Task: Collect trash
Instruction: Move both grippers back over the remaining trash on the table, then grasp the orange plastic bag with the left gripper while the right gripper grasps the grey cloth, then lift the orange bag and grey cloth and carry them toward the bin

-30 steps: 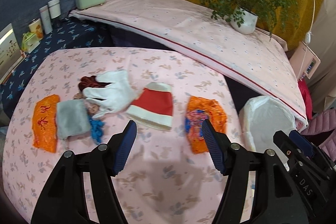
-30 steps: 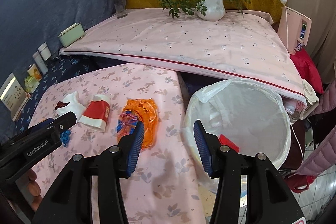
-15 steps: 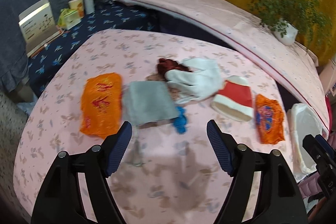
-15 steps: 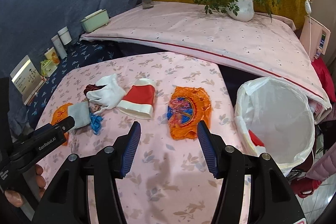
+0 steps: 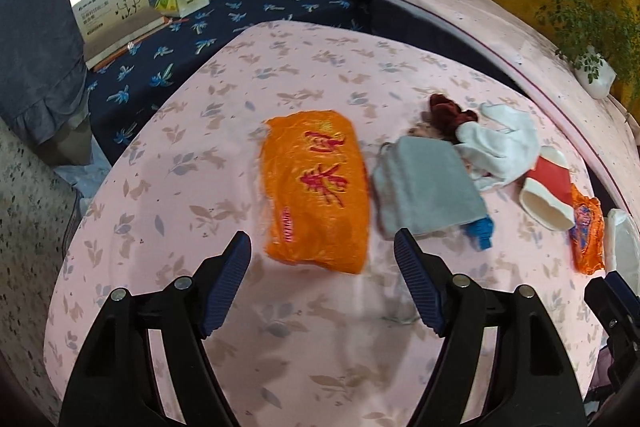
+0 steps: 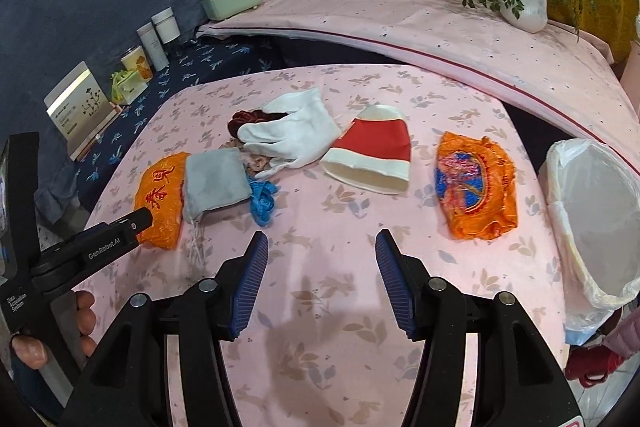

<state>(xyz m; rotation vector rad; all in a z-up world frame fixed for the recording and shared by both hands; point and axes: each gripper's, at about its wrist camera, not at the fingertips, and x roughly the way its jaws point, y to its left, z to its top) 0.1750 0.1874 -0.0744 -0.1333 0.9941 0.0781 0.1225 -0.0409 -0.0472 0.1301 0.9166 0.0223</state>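
An orange snack wrapper with red characters [image 5: 316, 187] lies flat on the pink floral table, just ahead of my open, empty left gripper [image 5: 322, 259]. It also shows in the right wrist view [image 6: 160, 199], where the left gripper's tip hangs over its near edge. A second orange wrapper with a blue print [image 6: 474, 183] lies at the table's right, ahead and right of my open, empty right gripper [image 6: 322, 257]. A bin lined with a white bag [image 6: 592, 227] stands off the table's right edge.
Between the wrappers lie a grey pouch [image 6: 216, 183], a blue string [image 6: 262, 201], a white glove [image 6: 292, 131], a dark red scrunchie [image 6: 244, 117] and a red and cream hat [image 6: 372, 151]. A side shelf with a book [image 5: 116, 11] and cups stands beyond the left edge.
My left gripper has swung left, from facing the hat and the blue-print wrapper to facing the red-character wrapper. My right gripper has turned left from the bin toward the table's middle.
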